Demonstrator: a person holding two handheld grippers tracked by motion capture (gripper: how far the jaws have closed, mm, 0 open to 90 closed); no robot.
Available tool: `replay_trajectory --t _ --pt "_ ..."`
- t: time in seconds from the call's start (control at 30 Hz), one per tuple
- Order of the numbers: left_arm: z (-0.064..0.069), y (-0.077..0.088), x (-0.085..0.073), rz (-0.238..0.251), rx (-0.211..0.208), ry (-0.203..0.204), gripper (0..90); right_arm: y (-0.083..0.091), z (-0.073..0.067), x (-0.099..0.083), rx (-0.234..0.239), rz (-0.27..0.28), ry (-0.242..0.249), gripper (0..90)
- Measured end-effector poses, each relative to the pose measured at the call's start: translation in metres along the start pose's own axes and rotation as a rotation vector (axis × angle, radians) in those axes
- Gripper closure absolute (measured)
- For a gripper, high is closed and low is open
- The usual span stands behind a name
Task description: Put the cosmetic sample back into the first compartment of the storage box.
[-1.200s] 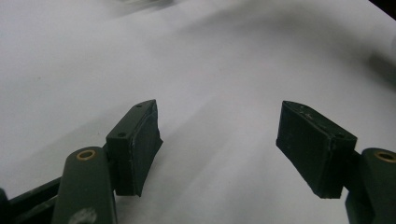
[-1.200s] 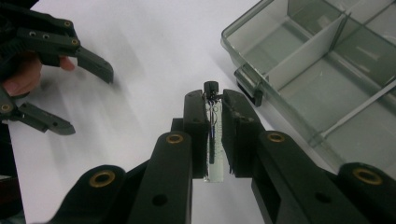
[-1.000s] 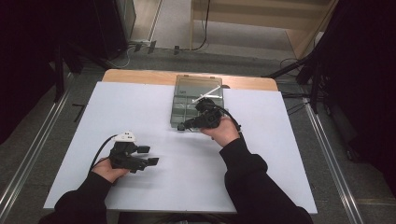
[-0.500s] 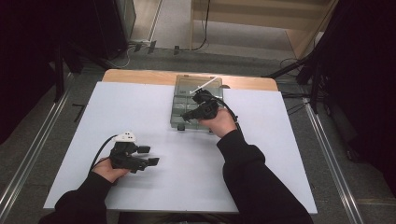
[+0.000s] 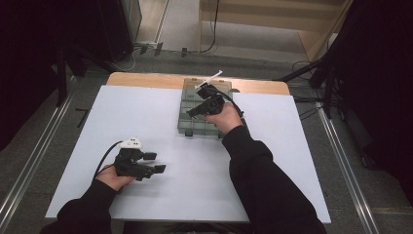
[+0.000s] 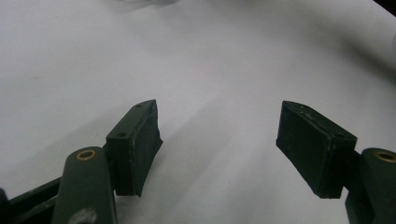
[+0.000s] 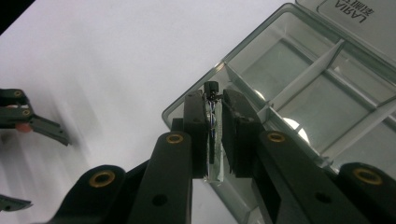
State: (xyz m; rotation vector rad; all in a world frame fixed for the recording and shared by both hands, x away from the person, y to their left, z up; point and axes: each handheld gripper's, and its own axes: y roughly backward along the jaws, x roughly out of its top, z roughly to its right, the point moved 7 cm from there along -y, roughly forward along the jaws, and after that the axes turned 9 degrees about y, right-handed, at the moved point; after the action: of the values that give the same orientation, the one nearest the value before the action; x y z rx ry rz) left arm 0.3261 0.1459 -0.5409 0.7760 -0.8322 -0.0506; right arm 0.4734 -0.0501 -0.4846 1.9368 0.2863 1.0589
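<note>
Two grippers were in your hands over the white-topped bench (image 5: 146,112). Your right gripper (image 7: 214,122) had its black jaws closed narrow on a small clear plastic tube with a black cap (image 7: 212,116); the pads pressed on both of its sides, and the tube stood roughly in line with the jaws, cap end pointing away from the camera on that gripper. In the right gripper view the cap sat right at the near corner of the smoke-grey transparent compartment box (image 7: 299,93), whose lid was open and whose white dividers split it into several cells. Whether the tube touched the box rim you could not tell from that view.

From the high view, your right gripper (image 5: 194,113) hung over the box (image 5: 195,127), which lay at the far middle of the bench, close to the strip of bare wood at the far edge. A white stick-like part stood out above the gripper at the far end of the box.

Your left gripper (image 5: 158,163) rested low at the near left of the bench, well apart from the box. Its jaws stood wide open in the left gripper view (image 6: 219,140), with only the white surface between them.
</note>
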Motion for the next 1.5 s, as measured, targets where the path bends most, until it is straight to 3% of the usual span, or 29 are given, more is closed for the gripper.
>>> replay_trajectory --t 0.17,0.33,0.77,0.97,1.2,1.5 --pt "0.0 0.0 0.0 -0.001 0.0 -0.001 29.6 -0.004 0.009 0.007 0.0 0.003 -0.033 81.4" --pt "0.0 0.0 0.0 -0.001 -0.002 -0.002 29.5 -0.01 0.021 0.013 -0.03 -0.021 -0.062 81.4" --pt "0.002 0.001 0.001 0.01 -0.012 0.0 29.5 -0.02 0.041 0.029 -0.062 0.005 -0.149 81.5" --pt "0.002 0.0 0.0 0.005 -0.013 -0.007 29.6 -0.031 0.047 0.032 -0.093 0.007 -0.173 81.4" --pt "0.004 0.001 0.001 0.016 -0.023 -0.011 29.5 -0.042 0.049 0.034 -0.079 0.013 -0.201 81.2" --pt "0.003 0.001 0.001 0.013 -0.017 -0.014 29.5 -0.053 0.047 0.033 -0.082 0.002 -0.188 80.9"
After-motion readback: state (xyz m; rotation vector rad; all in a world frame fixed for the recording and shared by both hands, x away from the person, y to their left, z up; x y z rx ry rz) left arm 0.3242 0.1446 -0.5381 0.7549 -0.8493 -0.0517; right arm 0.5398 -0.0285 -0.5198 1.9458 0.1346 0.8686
